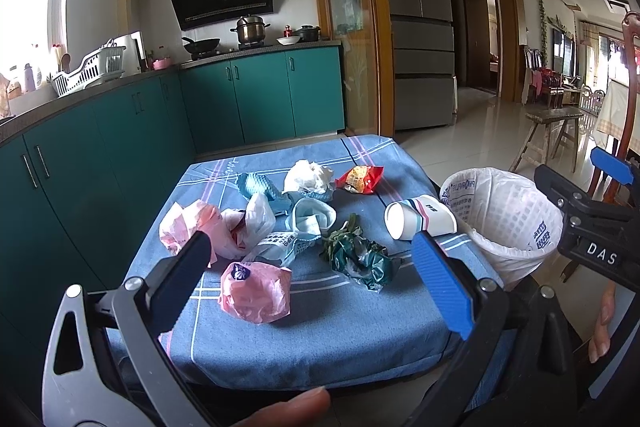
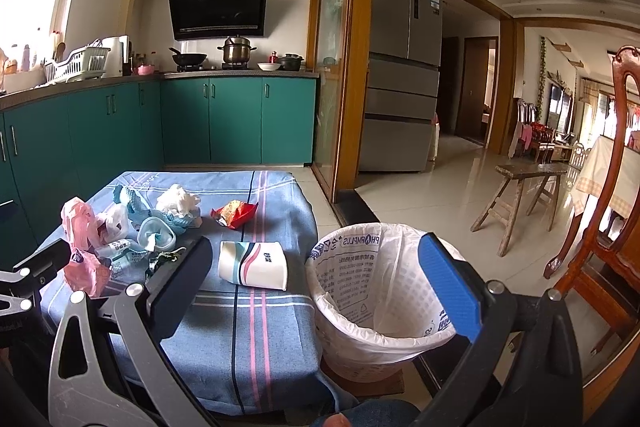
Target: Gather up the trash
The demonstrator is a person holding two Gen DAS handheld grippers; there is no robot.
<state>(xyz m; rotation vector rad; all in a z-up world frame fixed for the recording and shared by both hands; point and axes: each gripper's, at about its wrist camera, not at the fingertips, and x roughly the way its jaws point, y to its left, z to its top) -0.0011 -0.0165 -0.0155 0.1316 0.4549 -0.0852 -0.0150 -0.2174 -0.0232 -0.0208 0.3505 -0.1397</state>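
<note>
- Crumpled trash [image 1: 276, 227] heaped on the blue-clothed counter [image 1: 320, 327], left of centre: pink bags [image 1: 254, 293], tissue [image 1: 308, 177], red snack wrapper [image 1: 360, 179].
- Paper cup [image 2: 252, 263] lying on its side, just beside the lined bin [image 2: 380, 291].
- Left gripper [image 1: 312, 267] above the heap, fingers spread wide, empty.
- Right gripper [image 2: 316, 267] spanning cup and bin, fingers likewise apart, empty.
</note>
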